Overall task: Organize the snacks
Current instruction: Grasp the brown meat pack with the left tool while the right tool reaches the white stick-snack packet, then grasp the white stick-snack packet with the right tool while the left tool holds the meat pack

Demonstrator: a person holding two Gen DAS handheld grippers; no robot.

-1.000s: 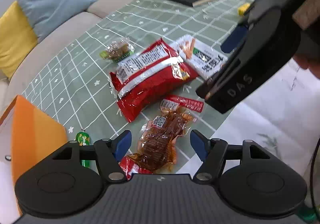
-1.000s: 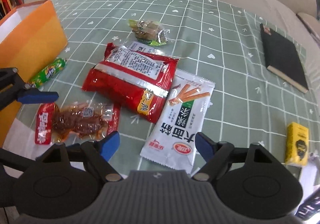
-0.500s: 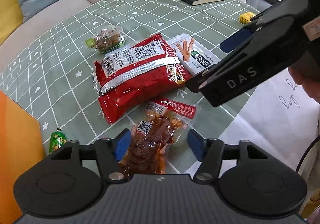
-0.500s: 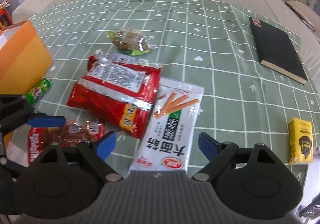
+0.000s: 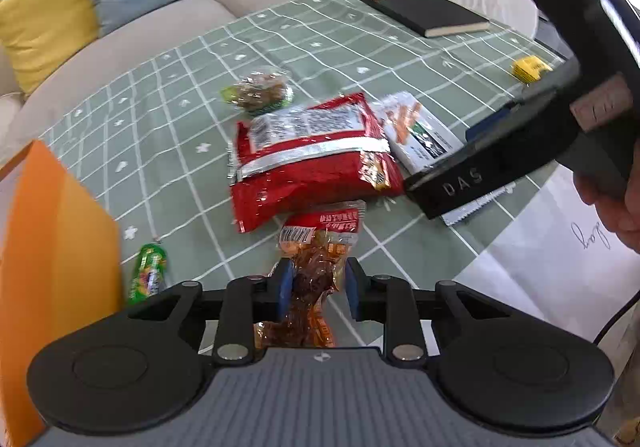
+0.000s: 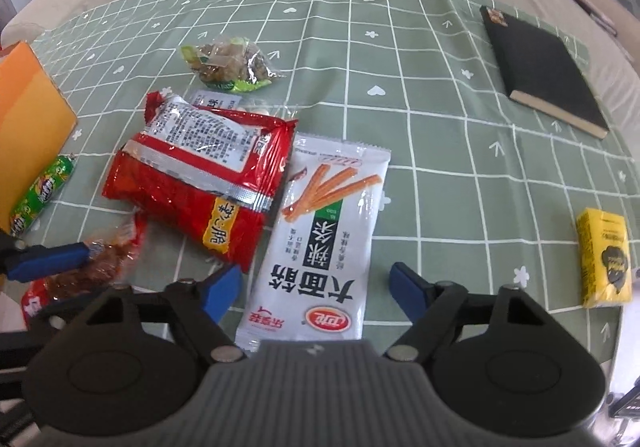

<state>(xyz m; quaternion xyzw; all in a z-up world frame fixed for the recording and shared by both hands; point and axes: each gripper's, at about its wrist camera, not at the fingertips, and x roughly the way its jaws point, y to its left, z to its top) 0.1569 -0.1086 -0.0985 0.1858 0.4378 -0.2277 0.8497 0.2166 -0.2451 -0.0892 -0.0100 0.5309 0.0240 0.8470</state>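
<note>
Jaws of the left gripper (image 5: 314, 289) are pinched on the crinkled clear pouch of dried meat (image 5: 316, 267) at the table's near edge, those of the right gripper (image 6: 316, 289) spread over the white snack packet (image 6: 320, 235); slippage of the slick film is judged likely during transfer to the orange bag (image 5: 52, 247).
</note>
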